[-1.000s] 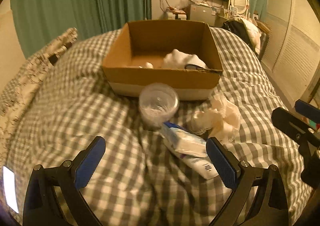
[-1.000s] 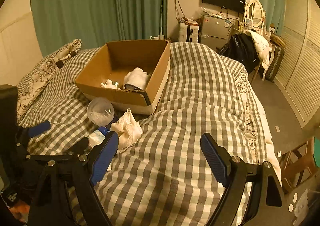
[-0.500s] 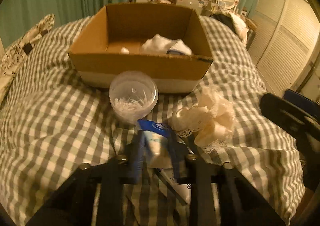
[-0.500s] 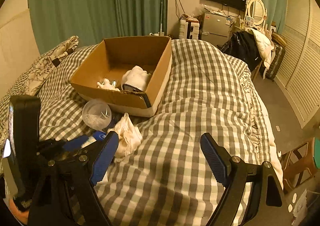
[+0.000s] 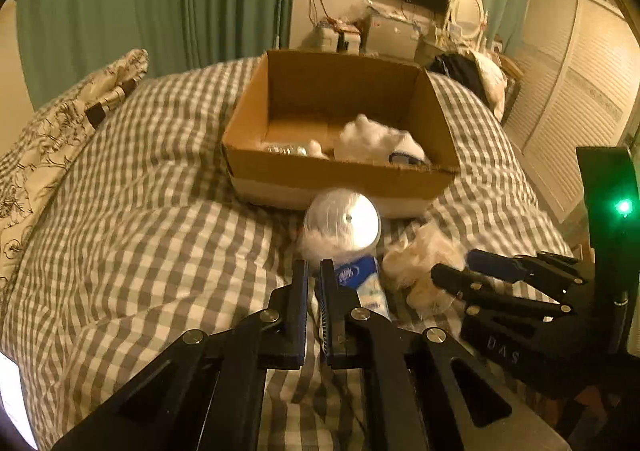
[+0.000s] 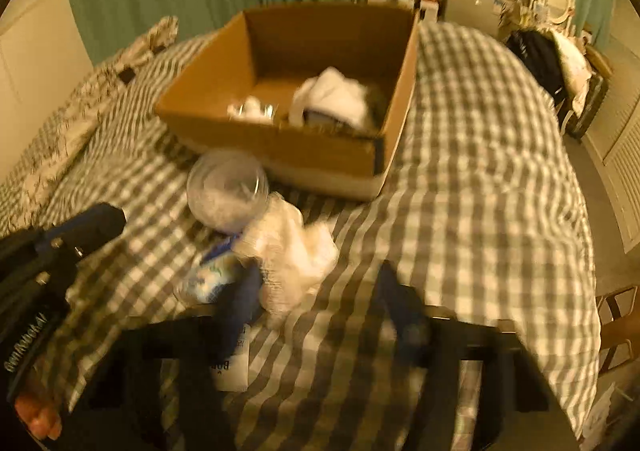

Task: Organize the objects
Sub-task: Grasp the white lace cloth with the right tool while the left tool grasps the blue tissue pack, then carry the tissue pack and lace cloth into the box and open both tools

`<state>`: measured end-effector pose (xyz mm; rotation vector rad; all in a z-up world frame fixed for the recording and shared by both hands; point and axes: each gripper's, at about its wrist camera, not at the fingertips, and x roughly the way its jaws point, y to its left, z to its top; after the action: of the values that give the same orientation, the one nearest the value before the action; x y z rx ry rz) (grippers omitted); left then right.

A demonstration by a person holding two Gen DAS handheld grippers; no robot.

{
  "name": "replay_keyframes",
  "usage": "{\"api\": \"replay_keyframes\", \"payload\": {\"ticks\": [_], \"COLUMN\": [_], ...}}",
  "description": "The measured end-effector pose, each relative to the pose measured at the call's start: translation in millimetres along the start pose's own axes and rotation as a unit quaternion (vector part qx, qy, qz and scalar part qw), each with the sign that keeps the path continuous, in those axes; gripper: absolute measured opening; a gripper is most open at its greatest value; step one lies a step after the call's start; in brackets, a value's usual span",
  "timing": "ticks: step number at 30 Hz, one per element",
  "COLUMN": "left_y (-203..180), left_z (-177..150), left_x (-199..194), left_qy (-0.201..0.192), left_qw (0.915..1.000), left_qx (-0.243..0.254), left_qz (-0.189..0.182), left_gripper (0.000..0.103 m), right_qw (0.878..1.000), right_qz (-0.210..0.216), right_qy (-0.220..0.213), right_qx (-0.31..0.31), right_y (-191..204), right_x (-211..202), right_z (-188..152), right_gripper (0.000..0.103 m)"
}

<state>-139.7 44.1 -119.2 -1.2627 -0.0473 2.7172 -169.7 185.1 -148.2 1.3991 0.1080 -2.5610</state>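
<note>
blue-white packet [image 5: 362,285] just right of closed left gripper [image 5: 314,283], ungrasped

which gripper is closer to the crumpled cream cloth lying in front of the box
Right. The right gripper is open right at the cream cloth, its left finger against the cloth's near edge. The left gripper is shut, off to the cloth's left beside the blue-and-white packet.
</note>
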Motion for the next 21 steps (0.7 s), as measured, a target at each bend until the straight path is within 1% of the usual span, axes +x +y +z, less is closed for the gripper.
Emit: {"api": "replay_keyframes", "payload": {"ticks": [1,3,5,6,7,8,9,10,11,12,16,18,21], "left_y": [-3,-11,-16,-18,-19,-20,-21,-22,-22,-23,-28,-28,-26], "left_z": [-2,-7,-11,-13,-14,-16,-17,-18,-18,-18,-18,-19,-18], "left_x": [3,8,12,14,16,19,21,23,25,27,49,64,78], "left_qy": [0.006,0.015,0.023,0.028,0.034,0.038,0.040,0.041,0.041,0.043,0.070,0.091,0.103], "left_qw": [1.0000,0.9996,0.9991,0.9989,0.9987,0.9986,0.9985,0.9985,0.9986,0.9985,0.9971,0.9957,0.9945], "left_qx": [0.007,0.024,0.034,0.037,0.038,0.038,0.037,0.035,0.033,0.032,0.026,0.020,0.004], "left_qz": [-0.002,0.004,0.007,0.004,0.002,0.003,0.007,0.009,0.008,0.006,-0.012,-0.007,-0.019], "left_gripper": [0.006,0.008,0.009,0.015,0.027,0.036,0.058,0.075,0.077,0.077,0.077,0.077,0.077], "right_qw": [1.000,1.000,1.000,1.000,0.999,0.999,0.999,0.999,0.998,0.998,0.998,0.998,0.998], "right_qz": [0.001,0.000,-0.002,-0.004,-0.006,-0.010,-0.015,-0.019,-0.022,-0.023,-0.021,-0.017,-0.014], "right_qy": [0.005,0.000,-0.016,-0.024,-0.032,-0.037,-0.042,-0.044,-0.048,-0.051,-0.058,-0.060,-0.059], "right_qx": [-0.003,-0.005,0.001,0.006,0.011,0.015,0.019,0.020,0.022,0.024,0.025,0.024,0.020], "right_y": [1,1,-1,-3,-6,-9,-13,-14,-17,-19,-22,-21,-20], "right_x": [2,-1,-9,-14,-19,-24,-29,-31,-34,-37,-42,-42,-40], "right_z": [-2,-4,-5,-6,-7,-7,-8,-8,-8,-9,-11,-10,-12], "right_gripper": [0.030,0.012,0.007,0.007,0.007,0.006,0.006,0.006,0.006,0.006,0.006,0.006,0.006]}}
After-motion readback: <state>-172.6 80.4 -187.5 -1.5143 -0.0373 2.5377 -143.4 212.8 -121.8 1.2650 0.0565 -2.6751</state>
